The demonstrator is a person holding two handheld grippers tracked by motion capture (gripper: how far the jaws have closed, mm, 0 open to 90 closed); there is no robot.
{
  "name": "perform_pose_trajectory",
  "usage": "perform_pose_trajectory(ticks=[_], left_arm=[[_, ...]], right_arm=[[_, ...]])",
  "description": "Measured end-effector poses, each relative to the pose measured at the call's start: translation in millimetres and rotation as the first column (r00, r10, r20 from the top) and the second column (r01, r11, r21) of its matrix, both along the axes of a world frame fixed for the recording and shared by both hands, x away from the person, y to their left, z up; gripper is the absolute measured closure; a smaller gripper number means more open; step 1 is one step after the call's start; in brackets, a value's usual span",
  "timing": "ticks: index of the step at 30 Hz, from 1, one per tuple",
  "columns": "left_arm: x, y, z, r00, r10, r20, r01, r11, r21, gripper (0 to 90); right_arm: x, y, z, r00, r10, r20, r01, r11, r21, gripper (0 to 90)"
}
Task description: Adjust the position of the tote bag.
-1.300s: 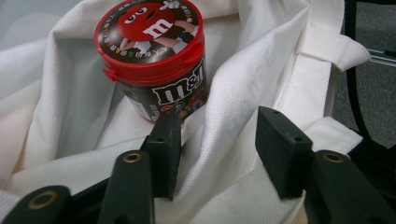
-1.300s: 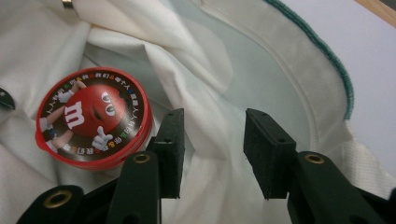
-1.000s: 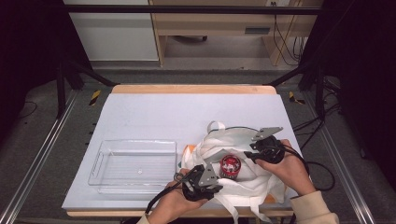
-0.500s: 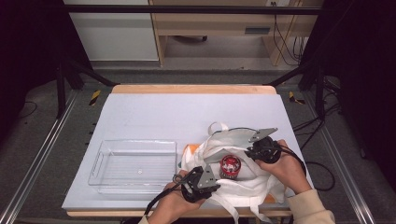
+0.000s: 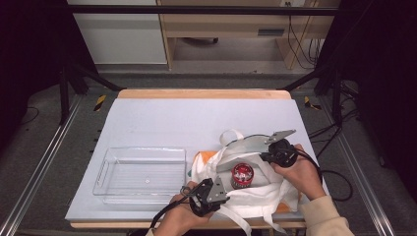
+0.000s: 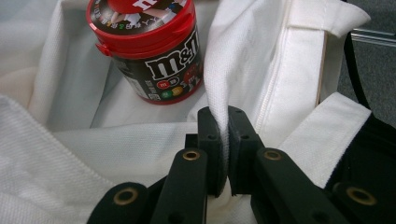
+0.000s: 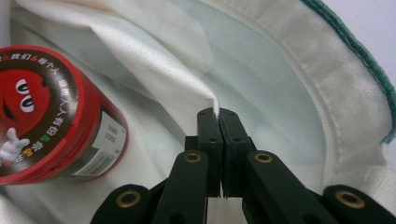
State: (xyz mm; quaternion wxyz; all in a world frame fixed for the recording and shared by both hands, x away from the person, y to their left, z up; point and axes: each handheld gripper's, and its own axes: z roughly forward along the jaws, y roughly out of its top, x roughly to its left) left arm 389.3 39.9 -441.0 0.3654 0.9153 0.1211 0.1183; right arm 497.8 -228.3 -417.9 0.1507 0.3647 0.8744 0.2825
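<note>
The white cloth bag (image 5: 255,189) lay crumpled near the front right corner of the table (image 5: 162,118), its mouth spread open, with a red-lidded candy jar (image 5: 242,176) standing inside it. In the left gripper view the jar (image 6: 149,51) stood upright in the hollow of the bag (image 6: 70,154), its dark label facing the camera. The left gripper (image 5: 210,192) sat at the bag's near edge, close to the table's front edge; its jaws had just been closing and were clamped on a fold of the white cloth, which ran up between the pads. The right gripper (image 5: 277,150) was at the bag's far right side; its jaws had also just been closing and stood together, pinching a thin ridge of the bag's cloth (image 7: 196,88) at their tips, with the jar (image 7: 51,116) just beside them in the right gripper view. An orange patch (image 5: 206,156) showed under the bag's left edge. A clear plastic tray (image 5: 105,169) rested just beside the bag, towards the table's front left corner.
</note>
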Motion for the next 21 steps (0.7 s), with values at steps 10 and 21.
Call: perform_pose_trajectory(ticks=[10, 21], left_arm=[[-2.7, 1.1, -0.2, 0.9999, -0.012, -0.003, 0.012, 0.9999, 0.012, 86.6], [-5.9, 1.3, 0.1, 0.9994, -0.033, -0.006, 0.033, 0.9991, 0.028, 87.0]], right_arm=[[6.3, -3.2, -2.0, 0.9996, -0.024, -0.012, 0.024, 0.9994, 0.023, 89.7], [13.3, -7.4, -8.5, 0.9981, -0.044, -0.042, 0.047, 0.9973, 0.057, 89.7]])
